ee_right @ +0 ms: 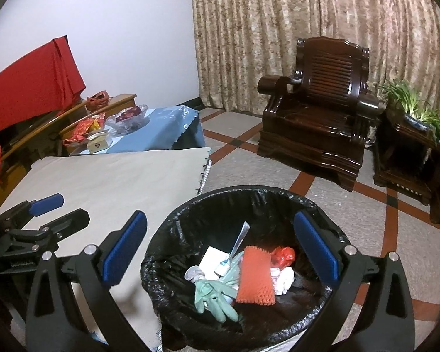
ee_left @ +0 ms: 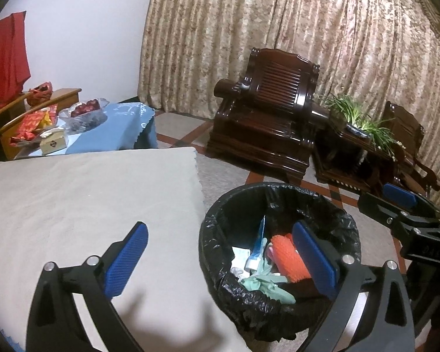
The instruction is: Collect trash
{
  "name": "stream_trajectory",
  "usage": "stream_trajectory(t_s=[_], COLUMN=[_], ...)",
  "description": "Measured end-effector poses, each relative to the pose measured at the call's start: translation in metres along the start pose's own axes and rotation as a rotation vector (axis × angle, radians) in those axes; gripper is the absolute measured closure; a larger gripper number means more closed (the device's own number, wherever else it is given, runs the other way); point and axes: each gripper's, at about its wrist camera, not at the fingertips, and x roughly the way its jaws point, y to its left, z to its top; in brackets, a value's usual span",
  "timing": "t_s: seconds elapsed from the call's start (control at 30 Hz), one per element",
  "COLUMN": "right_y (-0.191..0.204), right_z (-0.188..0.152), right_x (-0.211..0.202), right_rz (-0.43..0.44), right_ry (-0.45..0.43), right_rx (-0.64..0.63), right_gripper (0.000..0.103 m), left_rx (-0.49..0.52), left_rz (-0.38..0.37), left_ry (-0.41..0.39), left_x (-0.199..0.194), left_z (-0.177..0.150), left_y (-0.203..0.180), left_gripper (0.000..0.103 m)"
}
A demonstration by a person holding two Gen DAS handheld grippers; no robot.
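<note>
Left hand-held gripper (ee_left: 220, 261): jaws fully apart, nothing between them, above the seam between beige-covered worktop (ee_left: 82, 205) and trash bin (ee_left: 278, 199). Right hand-held gripper (ee_right: 220, 252): jaws apart, empty, over the bin. Trash in the black-lined bin, on the floor just beside the worktop edge: orange spiked pad (ee_right: 255, 278), green glove (ee_right: 214, 296), toothpaste tube (ee_right: 234, 246), red wrapper (ee_right: 284, 256), white paper (ee_right: 212, 261).
</note>
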Motion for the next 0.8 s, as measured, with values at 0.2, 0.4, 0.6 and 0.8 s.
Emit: stream_trajectory(t_s=[0.2,0.4,0.6,0.8], right_y=[0.009,0.018,0.025,0.032], right_z=[0.000,0.000,-0.003,-0.005], right_x=[-0.007,-0.014,-0.018,-0.019], right_rz=[0.007,0.016,0.028,0.039], right_ry=[0.004,-0.005,-0.007,-0.001], right_rx=[-0.009,-0.025,-0.034,-0.040], right_gripper=[0.005,0.005,0.005,0.005], left_rx=[-0.003,-0.004,-0.004,-0.005], left_rz=[0.023,0.047,0.058,0.065], left_ry=[-0.013,-0.022,-0.021,-0.022], left_x=[-0.015,-0.029,-0.037,-0.042], left_z=[-0.005,-0.009,-0.013,-0.014], left_y=[0.003,0.006,0.005,0.007], left_gripper=[0.006,0.006,0.006,0.006])
